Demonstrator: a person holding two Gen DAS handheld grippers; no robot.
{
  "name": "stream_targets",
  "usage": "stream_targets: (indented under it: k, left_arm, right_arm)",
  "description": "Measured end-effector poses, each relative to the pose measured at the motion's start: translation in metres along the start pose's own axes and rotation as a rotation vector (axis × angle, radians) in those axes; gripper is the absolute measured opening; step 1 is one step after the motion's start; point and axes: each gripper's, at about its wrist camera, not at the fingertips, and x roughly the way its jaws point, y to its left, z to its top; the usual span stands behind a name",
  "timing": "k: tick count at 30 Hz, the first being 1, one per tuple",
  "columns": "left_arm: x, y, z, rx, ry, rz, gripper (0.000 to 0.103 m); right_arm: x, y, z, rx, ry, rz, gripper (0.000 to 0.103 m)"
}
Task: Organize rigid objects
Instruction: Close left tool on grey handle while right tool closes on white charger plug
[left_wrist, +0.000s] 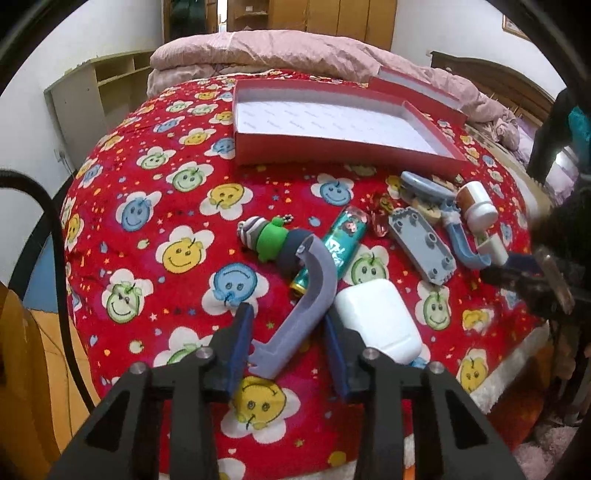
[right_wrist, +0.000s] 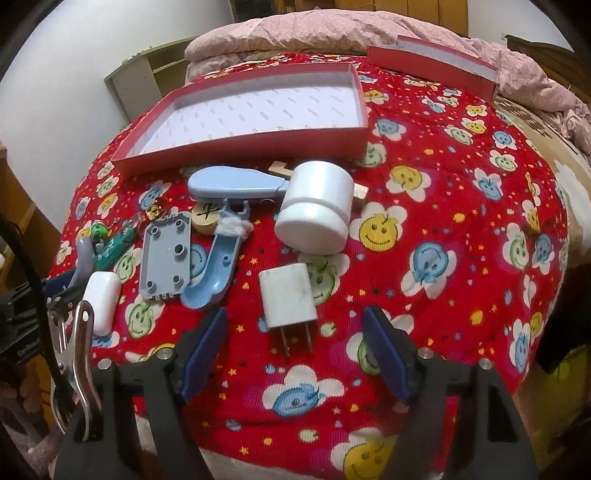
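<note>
Left gripper (left_wrist: 288, 332) pinching grey plastic bracket (left_wrist: 299, 314) mid-shank (stiff, light, slick). Right gripper (right_wrist: 295, 332) spread around white charger (right_wrist: 288, 295); grip flat sides.

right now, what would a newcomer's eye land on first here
The loud red smiley-flower blanket fills both views. On it sits an empty red tray, with a clutter of small things just in front: a white jar, a white plug and a grey curved piece.

Teal lighter (left_wrist: 341, 240) half under grey bracket (left_wrist: 295, 314) (print on it illegible)
</note>
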Motion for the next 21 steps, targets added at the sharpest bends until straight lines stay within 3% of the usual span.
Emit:
stream_targets:
  k: [13, 17, 21]
  left_arm:
    - [0.002, -0.006, 0.001, 0.034, -0.013, 0.029, 0.039]
    - [0.001, -0.002, 0.001, 0.018, -0.01, 0.003, 0.028]
    - [-0.001, 0.005, 0.003, -0.012, 0.004, -0.048, 0.016]
  right_arm:
    - [0.002, 0.011, -0.001, -0.053, -0.007, -0.062, 0.059]
    - [0.001, 0.011, -0.002, -0.063, -0.011, -0.068, 0.049]
    - [-0.001, 0.004, 0.0, -0.029, -0.018, -0.08, 0.029]
